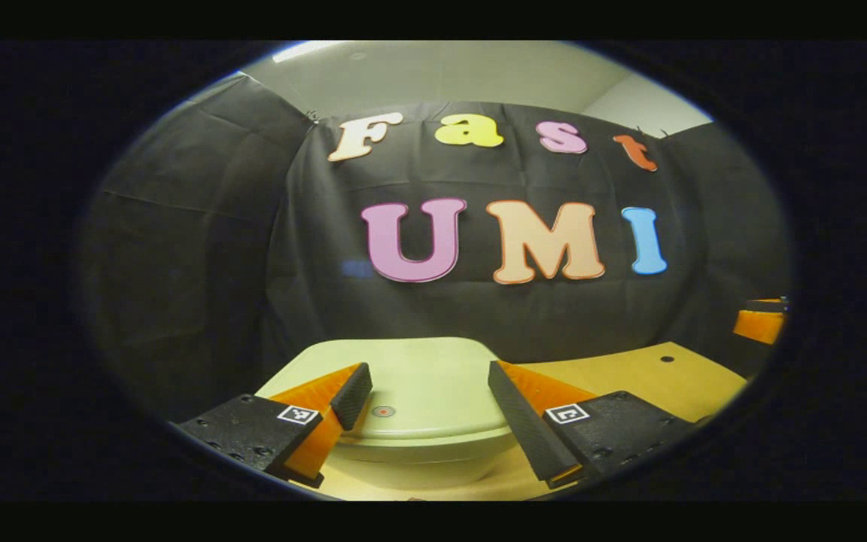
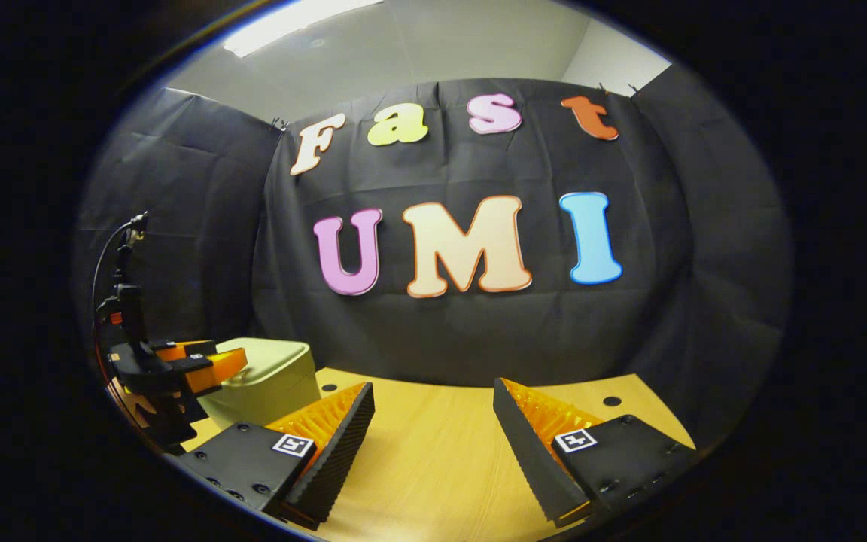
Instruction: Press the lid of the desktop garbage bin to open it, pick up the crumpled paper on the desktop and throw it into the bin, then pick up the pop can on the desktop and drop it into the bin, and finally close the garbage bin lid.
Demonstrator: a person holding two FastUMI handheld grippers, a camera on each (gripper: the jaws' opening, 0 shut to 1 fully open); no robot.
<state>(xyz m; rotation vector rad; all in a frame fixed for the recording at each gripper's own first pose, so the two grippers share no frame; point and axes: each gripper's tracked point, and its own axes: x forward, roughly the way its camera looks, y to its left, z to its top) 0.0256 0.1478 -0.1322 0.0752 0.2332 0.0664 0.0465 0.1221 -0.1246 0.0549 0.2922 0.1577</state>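
A pale green desktop garbage bin (image 1: 422, 391) stands on the wooden table, its lid down, with a small round button (image 1: 383, 411) near the lid's front. My left gripper (image 1: 427, 388) hovers just above that lid, open, its fingers on either side of the button. In the right gripper view the same bin (image 2: 272, 376) stands at the left with the left gripper (image 2: 204, 363) over its near edge. My right gripper (image 2: 433, 410) hangs open above bare tabletop, nothing between its fingers.
The wooden table (image 2: 441, 452) runs back to the black cloth wall and has small round holes (image 2: 612, 401) near its far edge. The right gripper (image 1: 761, 320) pokes in at the right edge of the left gripper view.
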